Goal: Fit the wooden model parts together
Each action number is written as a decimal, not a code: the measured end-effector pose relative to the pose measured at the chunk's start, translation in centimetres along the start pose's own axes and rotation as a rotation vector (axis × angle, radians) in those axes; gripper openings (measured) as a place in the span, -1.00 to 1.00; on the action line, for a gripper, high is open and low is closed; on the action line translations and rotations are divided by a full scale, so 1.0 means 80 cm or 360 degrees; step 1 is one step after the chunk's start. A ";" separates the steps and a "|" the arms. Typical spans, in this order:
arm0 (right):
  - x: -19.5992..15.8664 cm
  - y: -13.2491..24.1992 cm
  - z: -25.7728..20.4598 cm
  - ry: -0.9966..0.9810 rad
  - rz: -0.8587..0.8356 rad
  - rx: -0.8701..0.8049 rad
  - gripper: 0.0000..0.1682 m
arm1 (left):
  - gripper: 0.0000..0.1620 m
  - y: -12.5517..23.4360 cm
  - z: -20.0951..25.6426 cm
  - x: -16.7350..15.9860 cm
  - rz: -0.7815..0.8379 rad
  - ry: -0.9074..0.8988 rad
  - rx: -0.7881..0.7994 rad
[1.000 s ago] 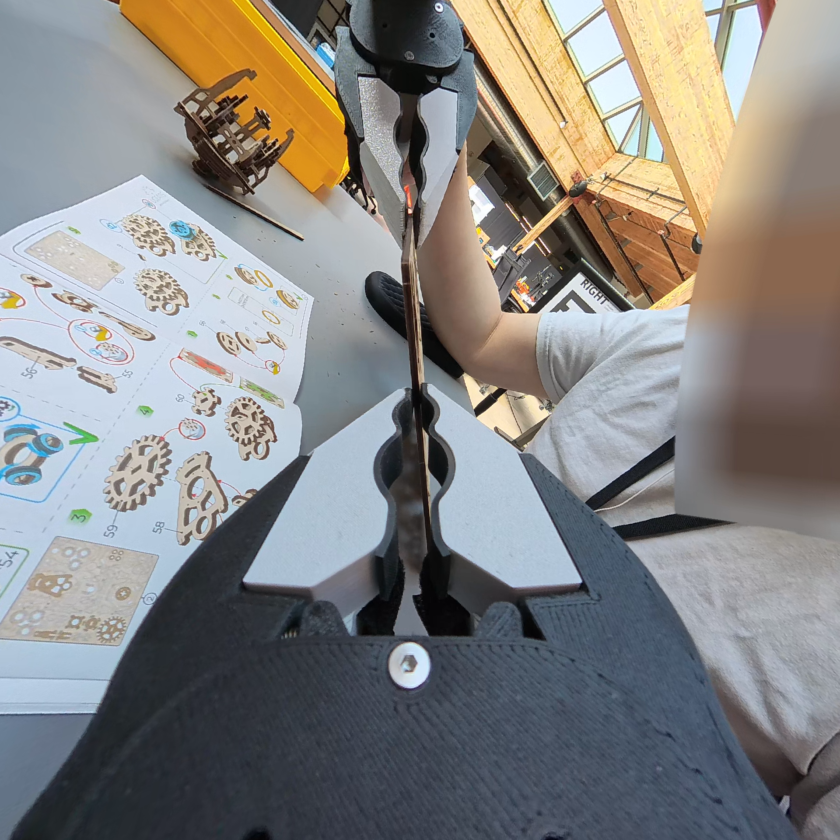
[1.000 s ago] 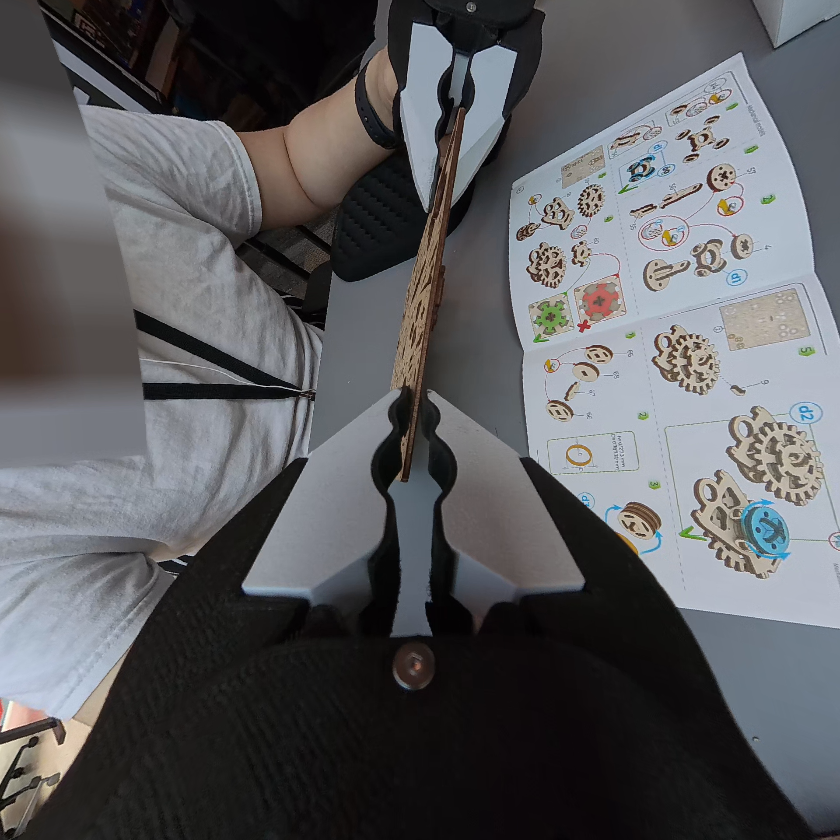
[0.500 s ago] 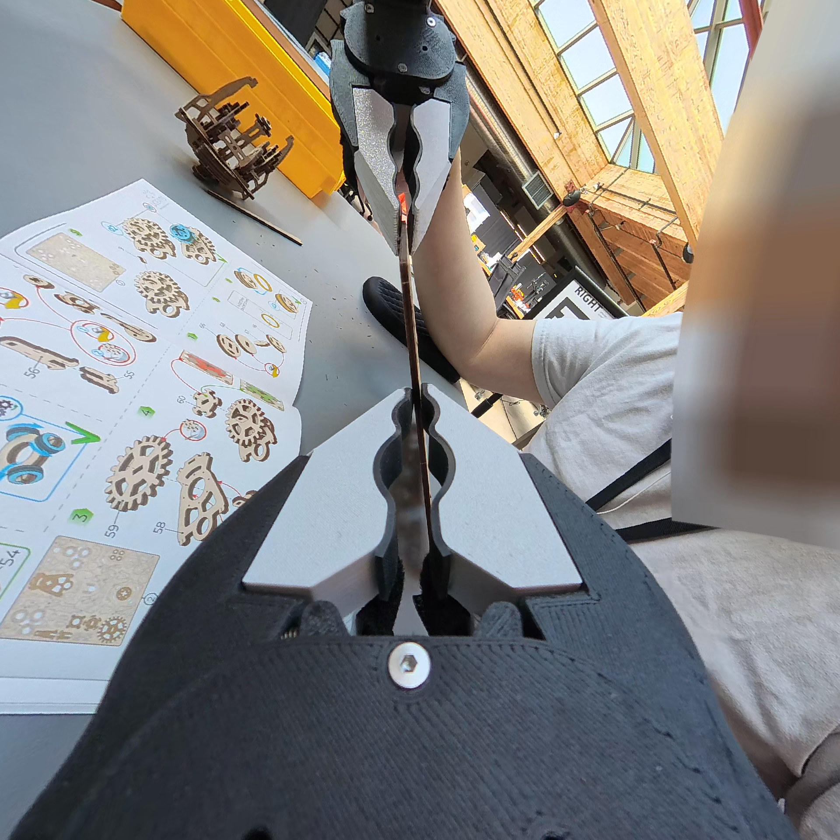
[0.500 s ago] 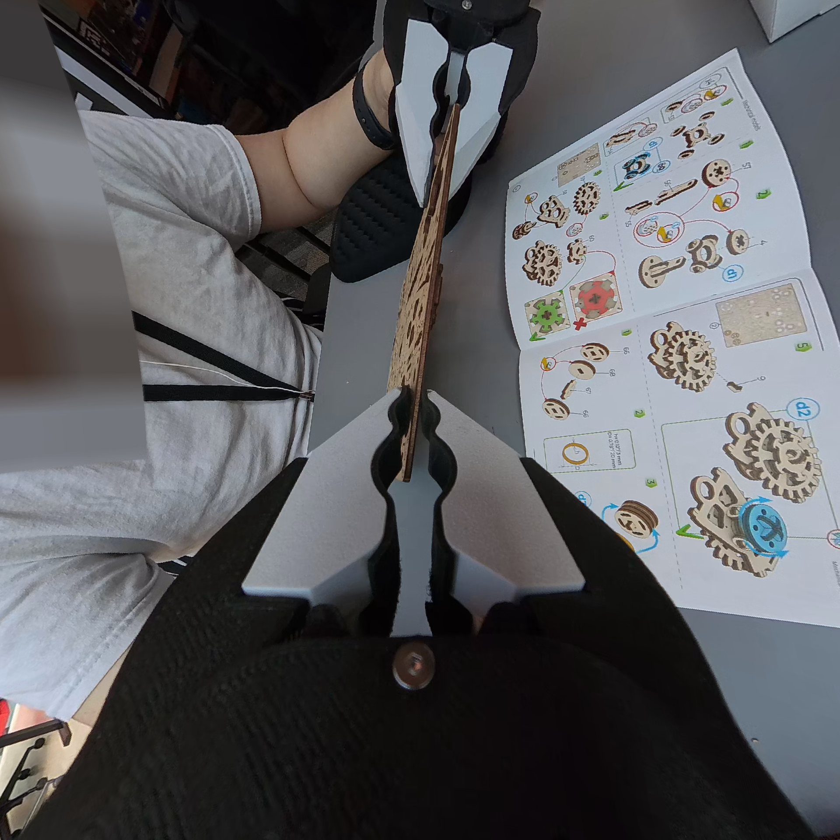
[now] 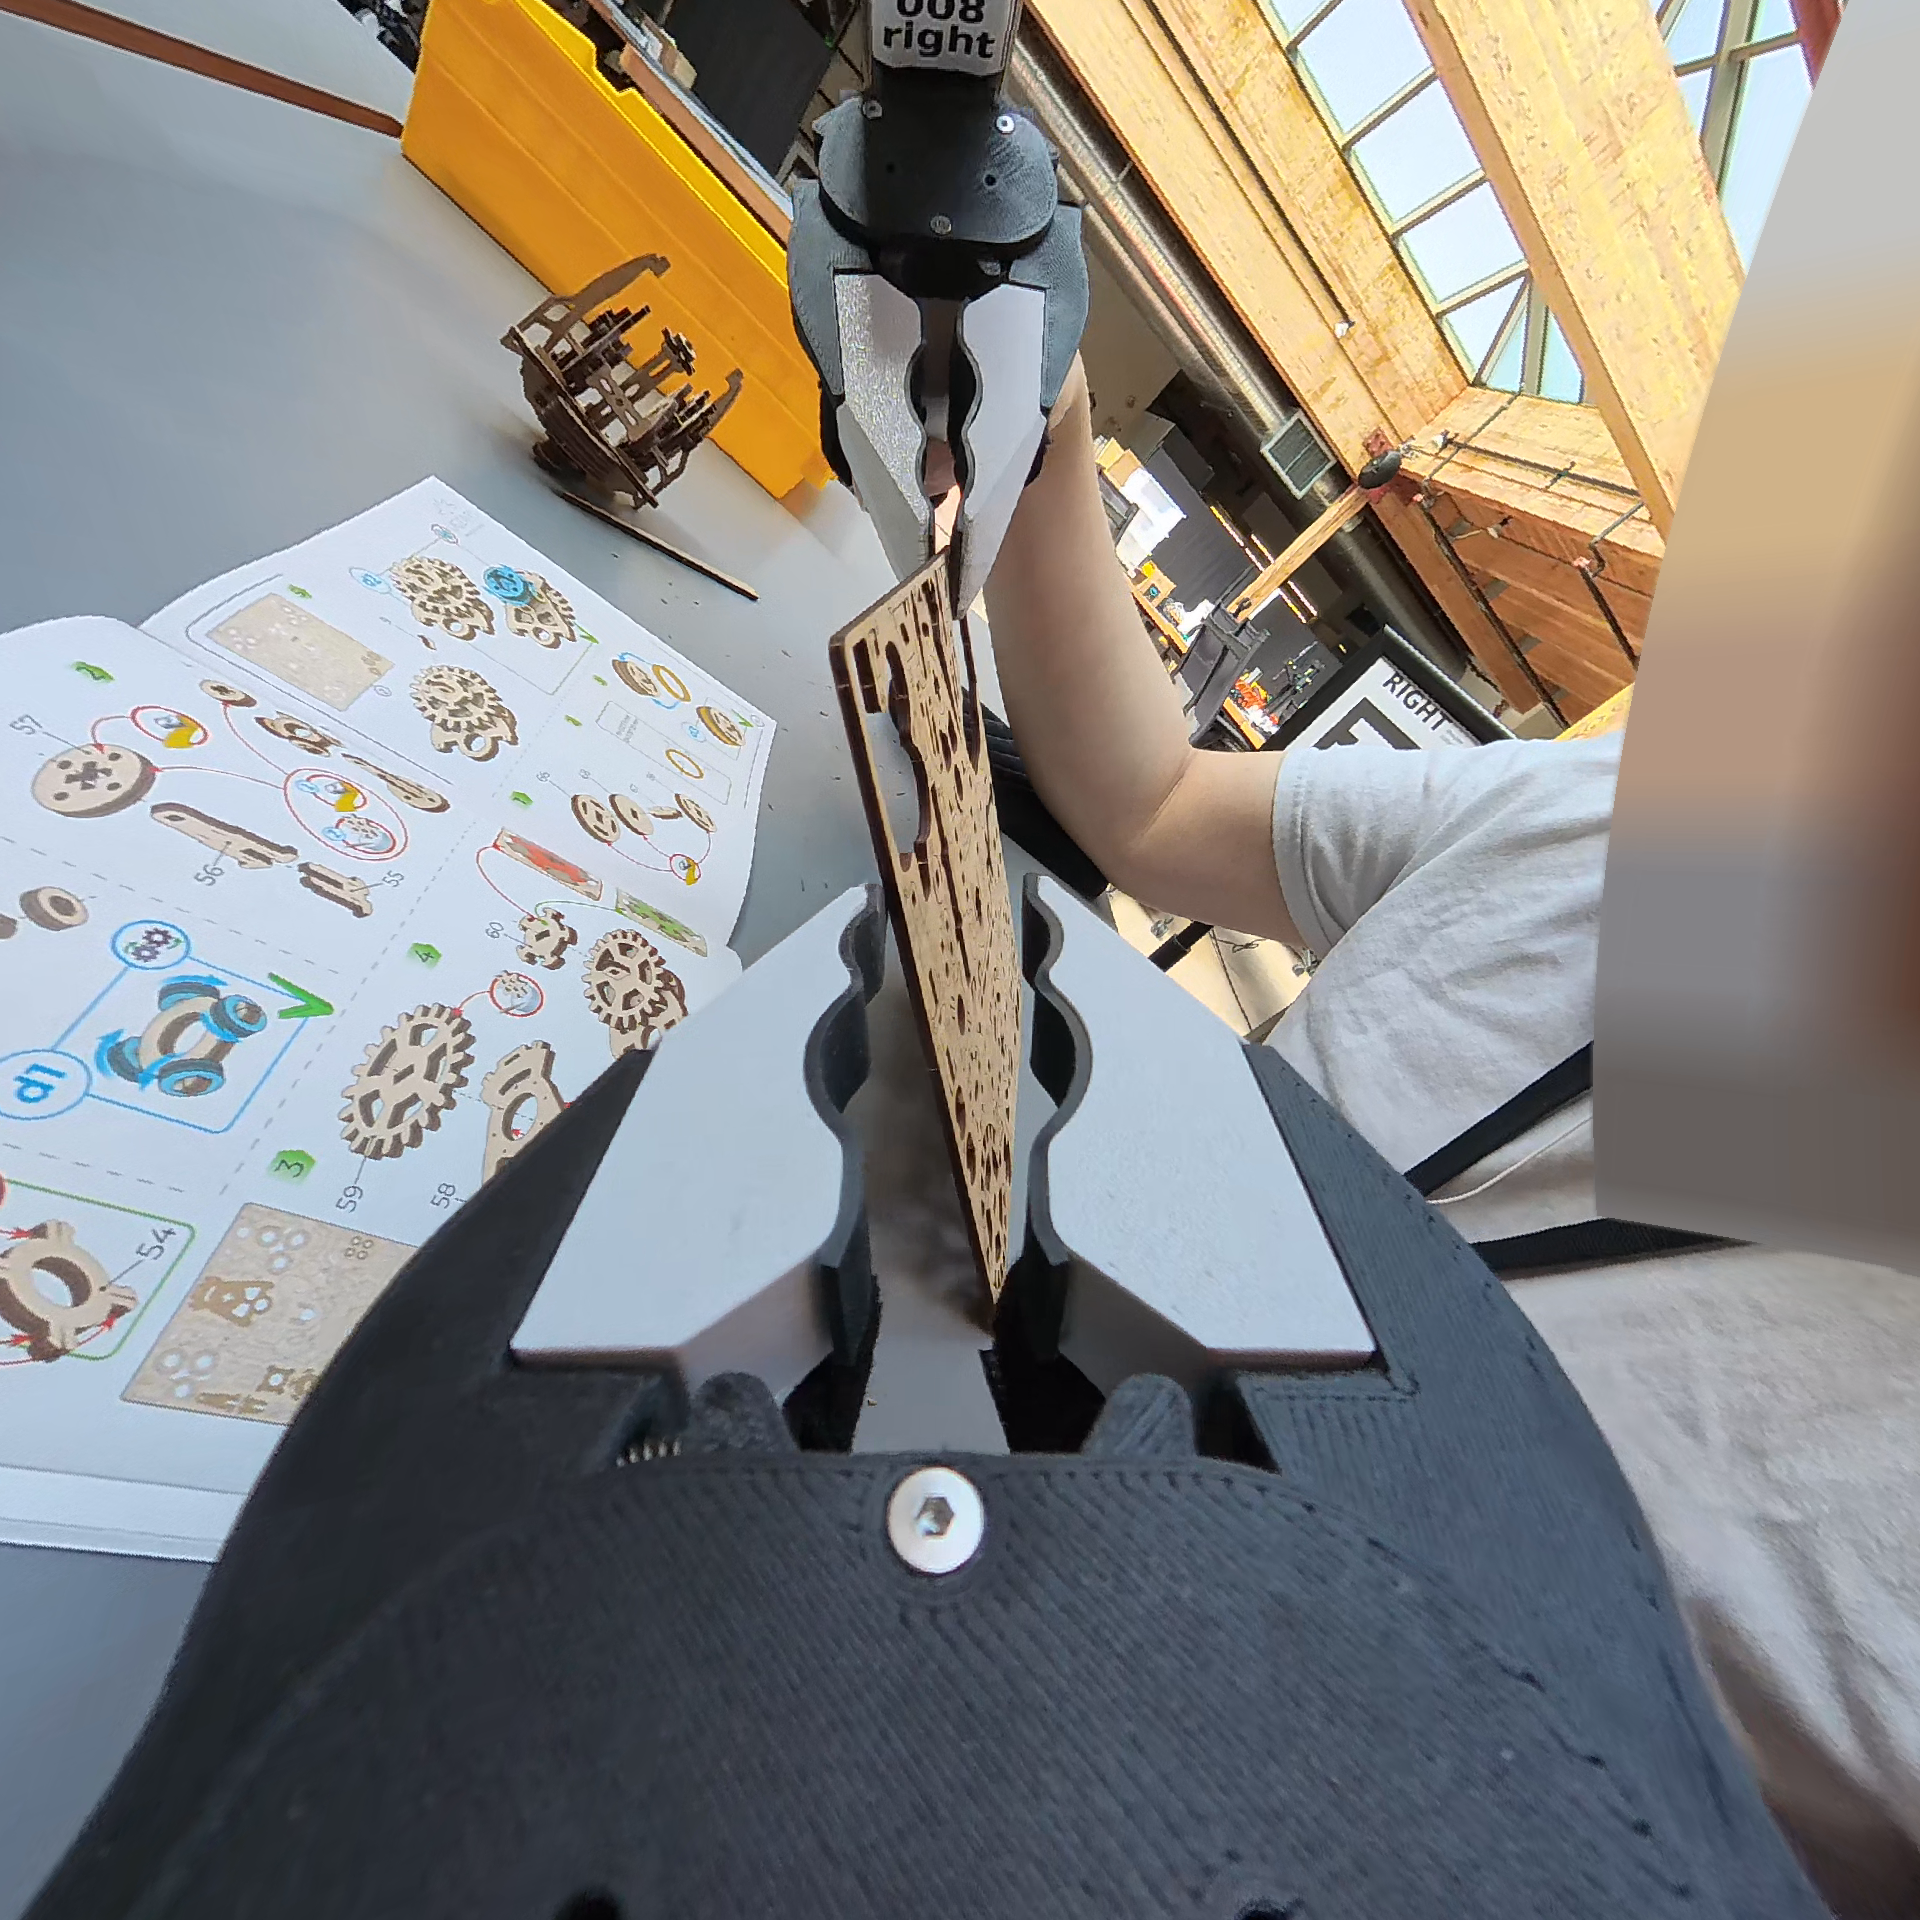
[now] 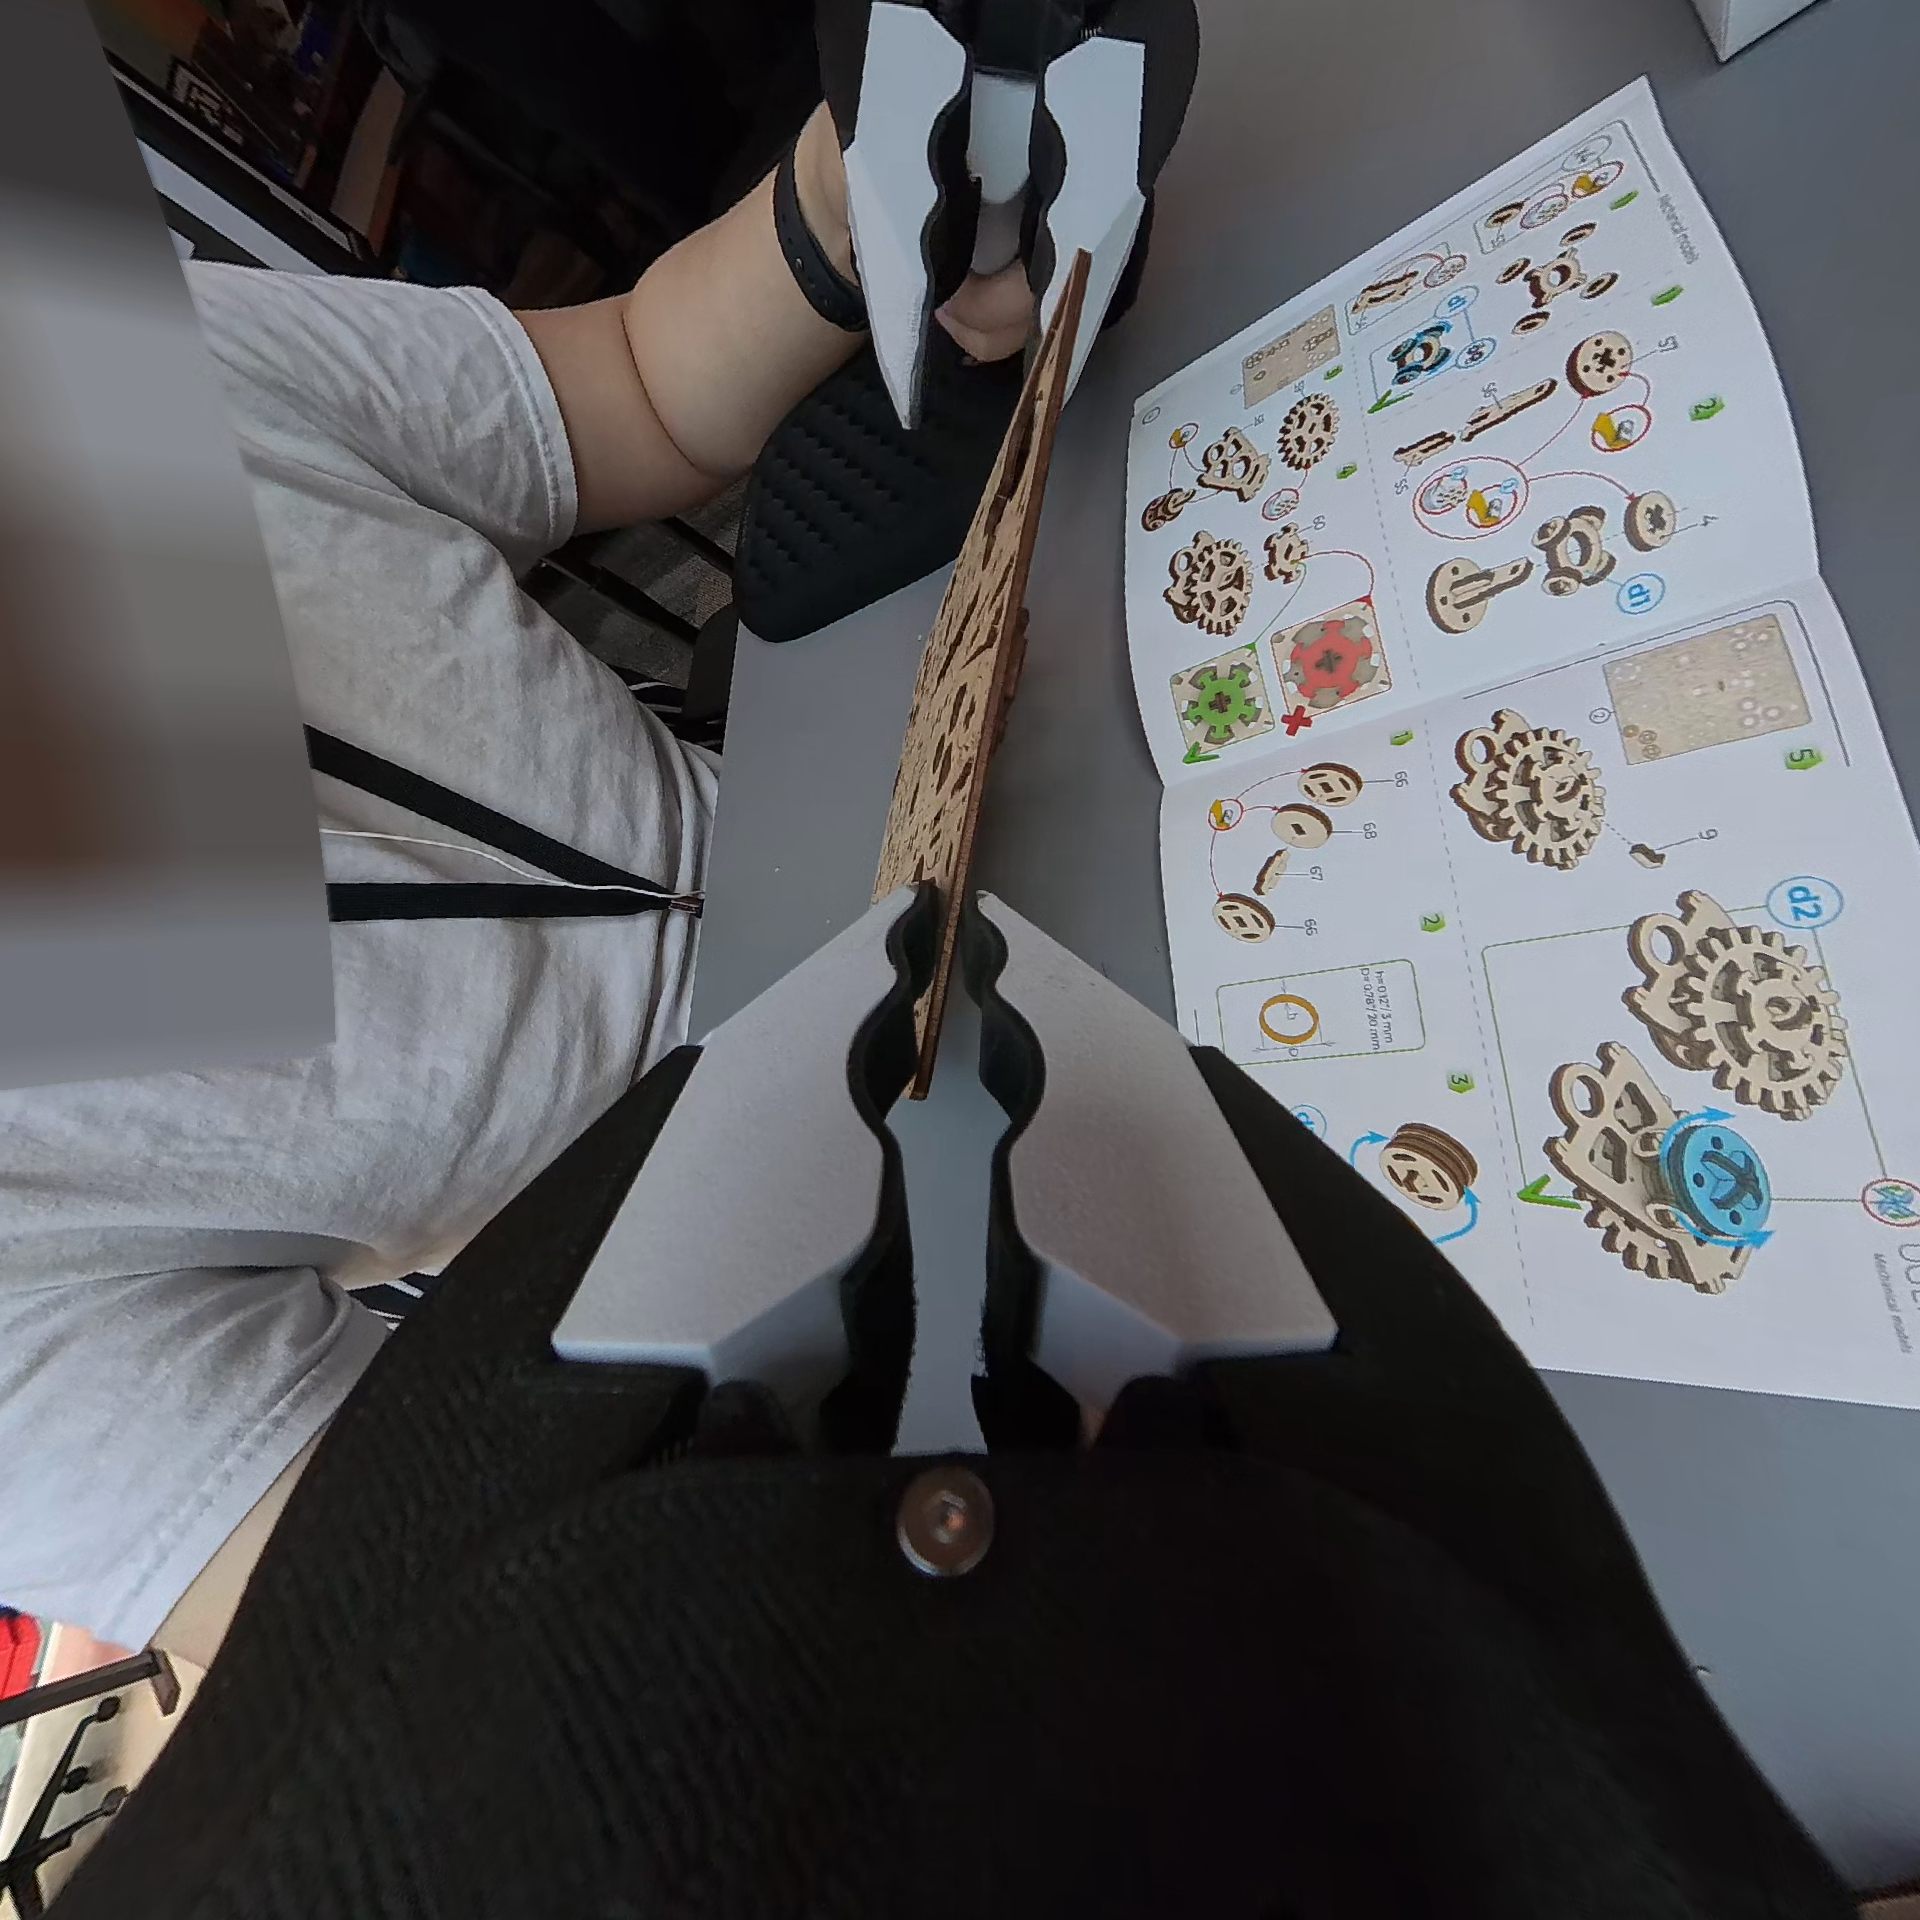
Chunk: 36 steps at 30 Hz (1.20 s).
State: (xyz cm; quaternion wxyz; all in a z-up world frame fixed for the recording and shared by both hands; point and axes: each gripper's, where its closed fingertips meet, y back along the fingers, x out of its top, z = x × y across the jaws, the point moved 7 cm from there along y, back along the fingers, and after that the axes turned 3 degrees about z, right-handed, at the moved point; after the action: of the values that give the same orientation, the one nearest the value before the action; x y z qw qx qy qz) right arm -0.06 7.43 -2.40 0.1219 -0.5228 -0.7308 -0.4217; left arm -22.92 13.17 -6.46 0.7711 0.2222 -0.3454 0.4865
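Observation:
A thin laser-cut wooden parts sheet (image 5: 935,831) stands on edge in the air between my two grippers; it also shows in the right wrist view (image 6: 977,644). My right gripper (image 6: 948,899) is shut on one end of it. Seen from the left wrist view, the right gripper (image 5: 940,561) pinches the sheet's far corner. My left gripper (image 5: 951,894) is open, with the sheet's other end loose between its jaws and leaning against the right finger. In the right wrist view the left gripper (image 6: 987,374) stands open around the sheet's far end.
An open instruction booklet (image 5: 312,831) lies on the grey table; it also shows in the right wrist view (image 6: 1558,727). A partly built dark wooden model (image 5: 613,384) and a thin stick (image 5: 665,545) sit by a yellow bin (image 5: 582,156). A black ribbed pad (image 6: 842,520) and the person's torso are close by. The left gripper's tips are roughly 12 centimetres from the right gripper's.
My left gripper has opened and let go of the sheet. The sheet has tilted, so its face shows instead of only its edge. The right gripper still holds it.

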 end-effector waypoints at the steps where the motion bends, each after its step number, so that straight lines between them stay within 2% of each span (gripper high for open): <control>1: 0.000 0.000 0.001 -0.0003 -0.0001 0.0000 -0.98 | -0.70 0.000 0.000 0.000 0.0001 -0.0006 0.0013; 10: -0.004 0.001 0.003 -0.0008 -0.0016 -0.0007 -0.97 | -0.80 0.018 -0.007 0.015 0.0174 0.0004 0.0087; 17: -0.005 0.002 0.005 -0.0014 -0.0019 -0.0011 -0.97 | -0.81 0.017 -0.010 0.017 0.0157 -0.0125 0.0271; 20: -0.005 0.002 0.006 -0.0017 -0.0023 -0.0015 -0.97 | -0.69 0.017 -0.012 0.019 0.0178 -0.0171 0.0333; 23: -0.006 0.002 0.006 -0.0017 -0.0024 -0.0016 -0.97 | -0.68 0.020 -0.013 0.024 0.0224 -0.0235 0.0431; 36: -0.007 0.001 0.009 -0.0029 -0.0029 -0.0022 -0.97 | -0.34 0.041 -0.022 0.050 0.0501 -0.0502 0.1019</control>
State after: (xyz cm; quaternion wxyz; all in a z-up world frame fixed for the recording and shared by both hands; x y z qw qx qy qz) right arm 0.45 7.59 -3.12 0.1076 -0.5207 -0.7337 -0.4231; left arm -24.17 18.15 -4.65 0.5161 0.4679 -0.3204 0.6419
